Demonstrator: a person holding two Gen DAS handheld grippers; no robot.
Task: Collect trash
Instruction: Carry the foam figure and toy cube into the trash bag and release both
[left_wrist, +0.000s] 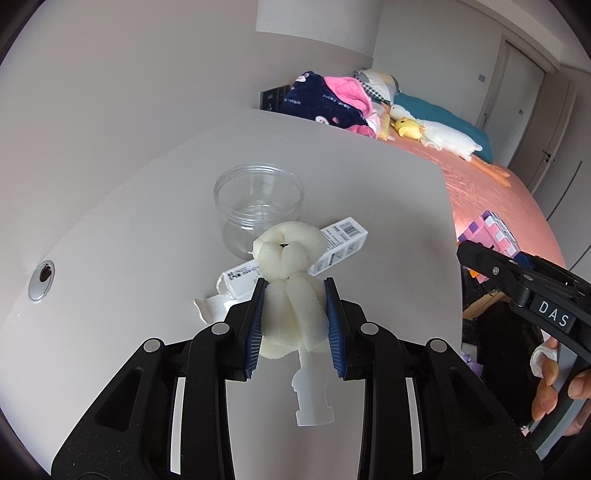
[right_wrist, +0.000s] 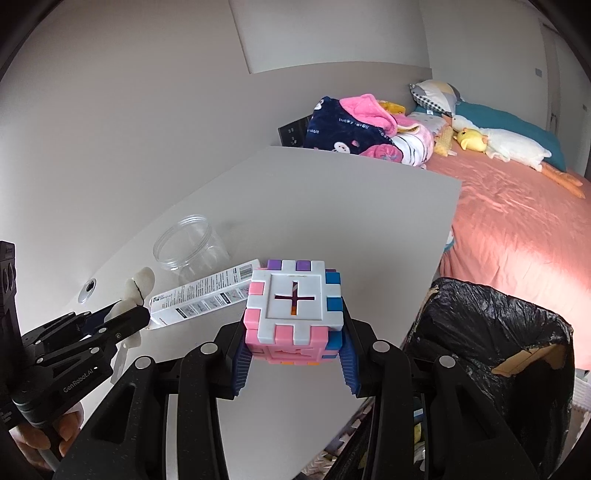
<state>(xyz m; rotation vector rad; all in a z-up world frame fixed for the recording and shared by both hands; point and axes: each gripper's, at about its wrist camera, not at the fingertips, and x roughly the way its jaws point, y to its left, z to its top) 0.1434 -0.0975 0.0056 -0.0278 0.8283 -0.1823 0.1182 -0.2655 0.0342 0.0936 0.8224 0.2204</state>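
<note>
Both grippers hold trash above the white table.

The left gripper (left_wrist: 294, 320) squeezes a cream foam wad (left_wrist: 291, 273); the right gripper (right_wrist: 295, 363) clamps a pink, white and blue plastic block cube (right_wrist: 293, 314). Farther on the white table (right_wrist: 332, 206) lie a long white printed carton (right_wrist: 201, 293) and a clear plastic jar (left_wrist: 258, 206). A bin lined with black bag (right_wrist: 491, 332) stands right of the table.

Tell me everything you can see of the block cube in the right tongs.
The block cube is built of interlocking plastic-looking tiles in white, pink, blue and purple, with notched edges. Its white top face has a cross-shaped slot. It sits roughly upright, lifted off the white table, clamped at its lower sides between the blue pads of the right tongs. The black-lined bin stands to its right.
</note>
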